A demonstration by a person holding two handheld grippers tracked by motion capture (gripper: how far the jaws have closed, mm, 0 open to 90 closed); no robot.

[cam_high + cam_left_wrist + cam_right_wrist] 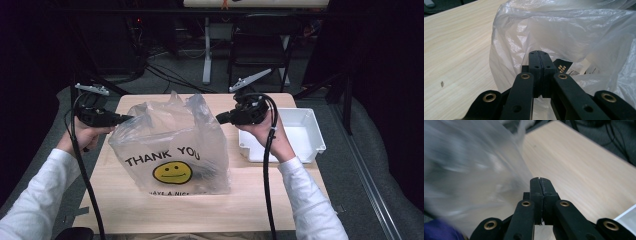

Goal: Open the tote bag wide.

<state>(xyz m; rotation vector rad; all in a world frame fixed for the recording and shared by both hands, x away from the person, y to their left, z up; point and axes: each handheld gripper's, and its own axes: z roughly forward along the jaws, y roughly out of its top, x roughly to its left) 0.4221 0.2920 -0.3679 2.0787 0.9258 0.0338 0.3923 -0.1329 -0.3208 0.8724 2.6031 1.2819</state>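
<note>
**Two claws pinch the top of a plastic bag on the bench**

A thin, see-through plastic bag (170,150) stands at the middle of the wooden bench (150,210). On its front side is printed "THANK YOU" over a yellow smiling face (172,172). The mouth of the bag points up, and some dark things lie inside it near the bottom; what they are, I cannot tell.

The left claw (131,118) meets the upper edge of the bag at about 10 o'clock from the face. In the left gripper view the jaws are pressed together, and the film of the bag (564,37) rises directly behind and around their tips, so they look clamped on the plastic. The right claw (219,118) meets the upper edge at about 2 o'clock. In the right gripper view its jaws are also together, with the blurred film (474,177) touching their left side; it seems to pinch the edge, but the blur hides the exact contact.

Each claw is carried by a hand in a white sleeve (45,195). A white tray (312,142) sits at 3 o'clock from the bag, at the right edge of the bench.
</note>
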